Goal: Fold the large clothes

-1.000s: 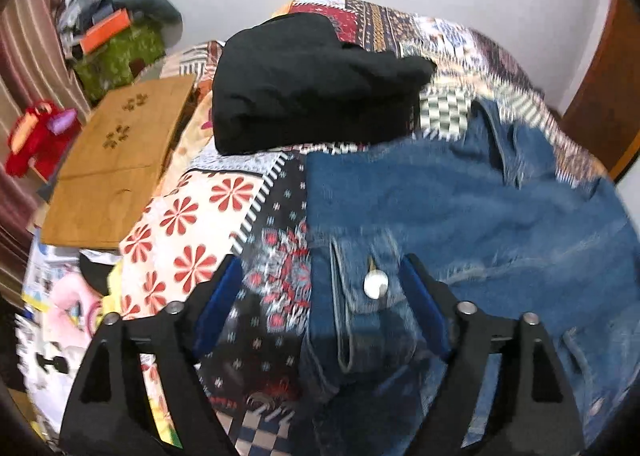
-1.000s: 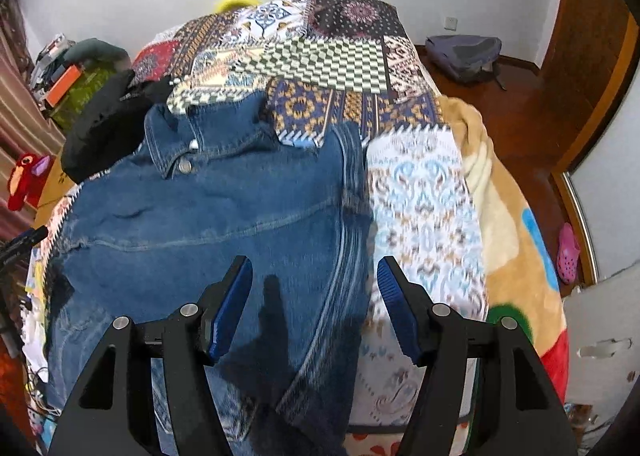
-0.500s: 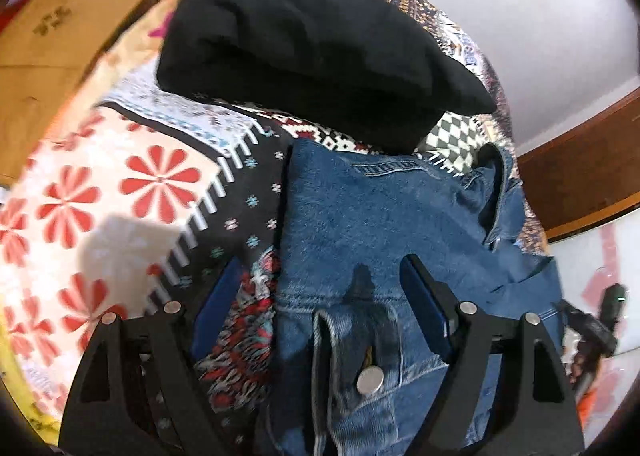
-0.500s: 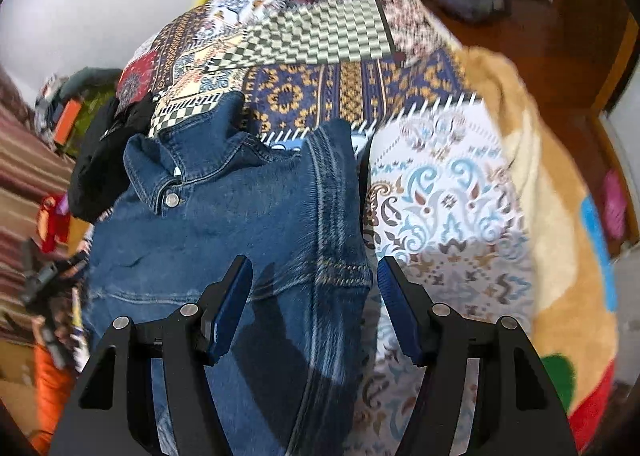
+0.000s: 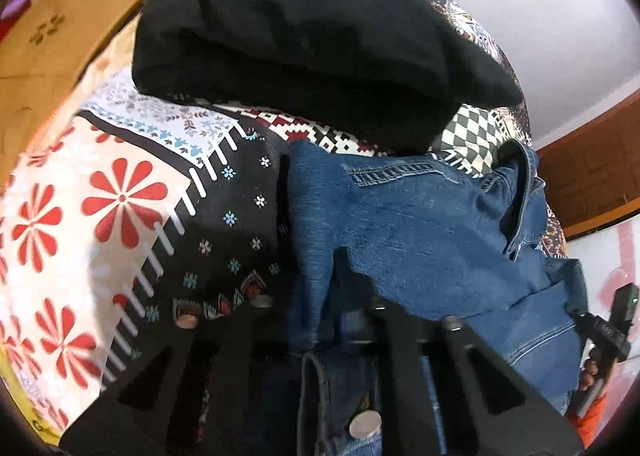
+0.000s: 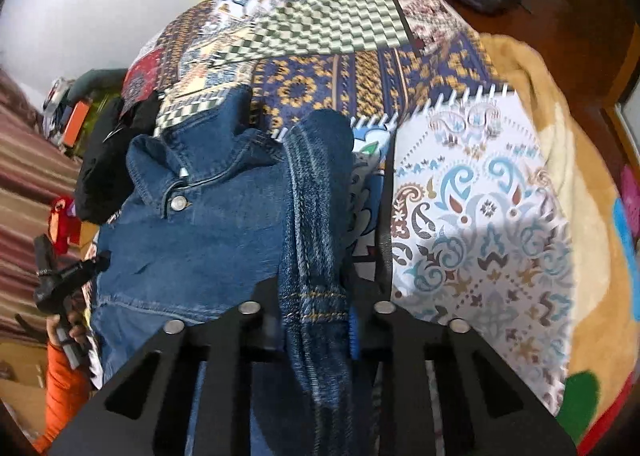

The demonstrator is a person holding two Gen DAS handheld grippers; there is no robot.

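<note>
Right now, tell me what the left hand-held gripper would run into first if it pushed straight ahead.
The left hand-held gripper is shut on the denim jacket, so more jacket comes first. Beyond that, probably the folded black garment on the patchwork bedspread, though depth is unclear.

The blue denim jacket (image 6: 192, 240) lies spread on the patchwork bed, its collar (image 6: 192, 159) and silver snap button toward the far end, with one side edge bunched into a raised ridge of stitched seam and the opposite cuffed edge likewise lifted off the bedspread.
</note>
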